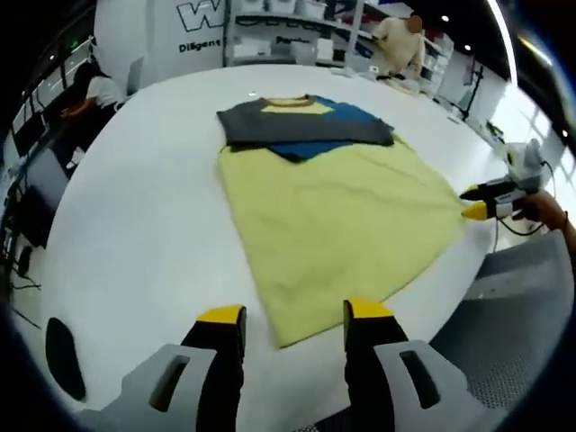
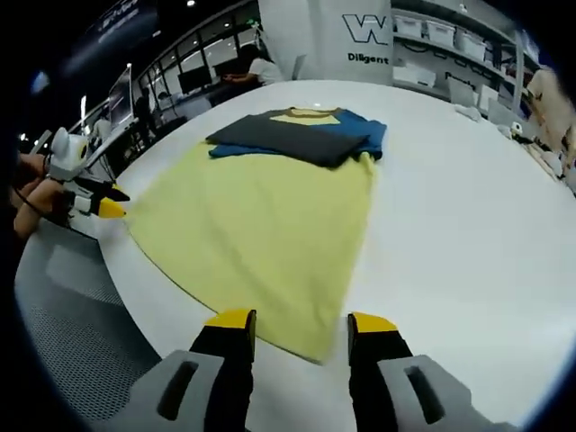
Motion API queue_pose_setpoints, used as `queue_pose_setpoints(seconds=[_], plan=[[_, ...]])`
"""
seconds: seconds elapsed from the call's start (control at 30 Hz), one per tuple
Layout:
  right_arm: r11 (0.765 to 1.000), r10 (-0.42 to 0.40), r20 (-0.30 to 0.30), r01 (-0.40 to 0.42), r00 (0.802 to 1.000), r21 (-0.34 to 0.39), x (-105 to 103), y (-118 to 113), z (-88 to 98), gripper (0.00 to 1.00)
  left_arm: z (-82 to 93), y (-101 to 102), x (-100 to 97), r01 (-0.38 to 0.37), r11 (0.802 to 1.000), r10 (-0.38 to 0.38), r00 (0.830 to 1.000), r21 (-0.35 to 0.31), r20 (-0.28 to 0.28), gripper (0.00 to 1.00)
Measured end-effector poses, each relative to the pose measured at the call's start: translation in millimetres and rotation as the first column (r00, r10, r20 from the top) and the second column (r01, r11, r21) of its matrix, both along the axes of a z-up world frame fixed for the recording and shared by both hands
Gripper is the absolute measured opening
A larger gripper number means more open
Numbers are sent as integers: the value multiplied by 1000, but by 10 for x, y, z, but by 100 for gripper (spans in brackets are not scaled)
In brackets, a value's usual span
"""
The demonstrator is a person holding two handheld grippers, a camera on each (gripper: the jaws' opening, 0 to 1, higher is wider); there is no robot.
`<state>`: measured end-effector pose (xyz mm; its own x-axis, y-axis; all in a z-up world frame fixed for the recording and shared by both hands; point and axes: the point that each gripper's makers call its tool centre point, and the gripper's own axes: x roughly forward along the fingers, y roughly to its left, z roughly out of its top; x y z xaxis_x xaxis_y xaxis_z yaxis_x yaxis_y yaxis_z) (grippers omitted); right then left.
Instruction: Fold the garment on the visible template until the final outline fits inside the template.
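A yellow T-shirt [image 1: 333, 207] lies flat on the white table [image 1: 135, 198], collar at the far end. Its dark grey sleeve [image 1: 297, 124] and blue sleeve [image 1: 355, 117] are folded across the chest. My left gripper [image 1: 293, 313] is open, its yellow-tipped jaws on either side of a near hem corner. My right gripper [image 1: 472, 202] shows at the other hem corner, held by a hand. In the right gripper view the T-shirt [image 2: 261, 216] stretches away from my open right gripper [image 2: 301, 321], whose jaws straddle a hem corner. My left gripper [image 2: 108, 205] touches the far left corner.
The table edge curves close below both grippers, with a grey perforated surface [image 1: 522, 306] beyond it. A person [image 1: 400, 40] stands at the far side near shelves, and another person [image 1: 94, 90] sits at the left. White table spreads around the shirt [image 2: 468, 207].
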<state>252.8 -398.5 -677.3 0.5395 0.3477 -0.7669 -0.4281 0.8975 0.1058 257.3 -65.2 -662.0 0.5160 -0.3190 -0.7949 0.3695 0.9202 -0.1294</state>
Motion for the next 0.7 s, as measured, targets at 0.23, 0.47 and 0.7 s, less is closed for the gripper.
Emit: queue_pose_setpoints(seconds=[0.23, 0.47, 0.7], plan=[[1000, -30, 0, 30, 1000, -5, -42, -37, -5, 22, -118, 12, -108, -22, 1000, 23, 998, 17, -63, 29], [997, -68, -1, 68, 998, -35, -23, -121, -24, 5, -120, 57, -63, -39, 999, 41, 998, 35, -52, 20], [997, -59, -8, 58, 998, -48, -23, -103, -26, 0, -151, 119, -58, -29, 996, 34, 998, 80, -55, 6]])
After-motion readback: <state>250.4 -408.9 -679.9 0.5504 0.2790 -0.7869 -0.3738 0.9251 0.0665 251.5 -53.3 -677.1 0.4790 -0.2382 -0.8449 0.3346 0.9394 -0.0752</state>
